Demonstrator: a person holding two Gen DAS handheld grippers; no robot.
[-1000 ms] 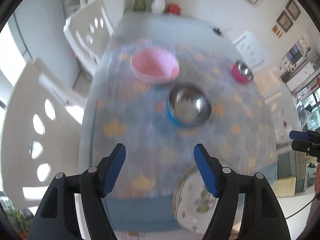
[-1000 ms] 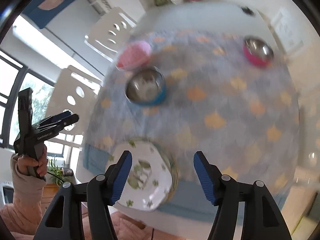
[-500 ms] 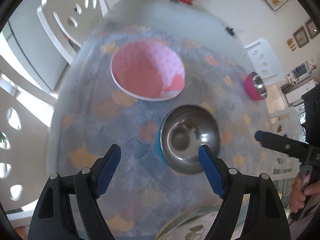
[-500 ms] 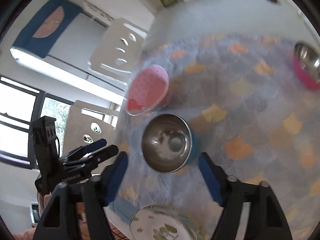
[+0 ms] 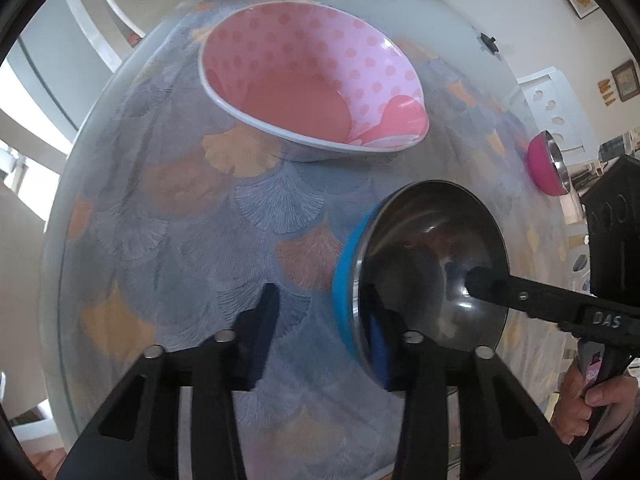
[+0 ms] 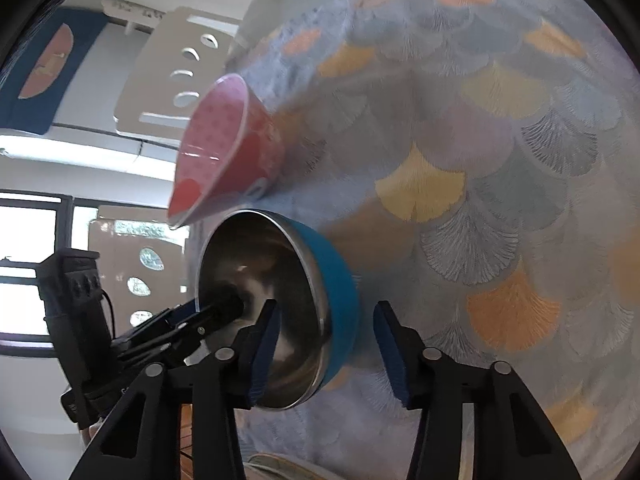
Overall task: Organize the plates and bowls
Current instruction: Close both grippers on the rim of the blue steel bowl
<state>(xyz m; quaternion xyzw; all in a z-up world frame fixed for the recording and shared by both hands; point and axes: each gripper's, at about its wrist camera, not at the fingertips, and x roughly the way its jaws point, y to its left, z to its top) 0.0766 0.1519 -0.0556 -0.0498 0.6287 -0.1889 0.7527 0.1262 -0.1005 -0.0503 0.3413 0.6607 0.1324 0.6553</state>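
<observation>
Blue-sided steel bowl [image 5: 432, 268] upright, mouth up

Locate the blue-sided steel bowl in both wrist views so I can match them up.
Left wrist view: the blue-sided steel bowl sits right of centre, its near wall between the left gripper fingers as the jaws close.
Right wrist view: the same bowl sits lower left of centre, its wall between the right gripper fingers, also closing.
Shared landmark: the pink polka-dot bowl, just beyond it in both.
</observation>
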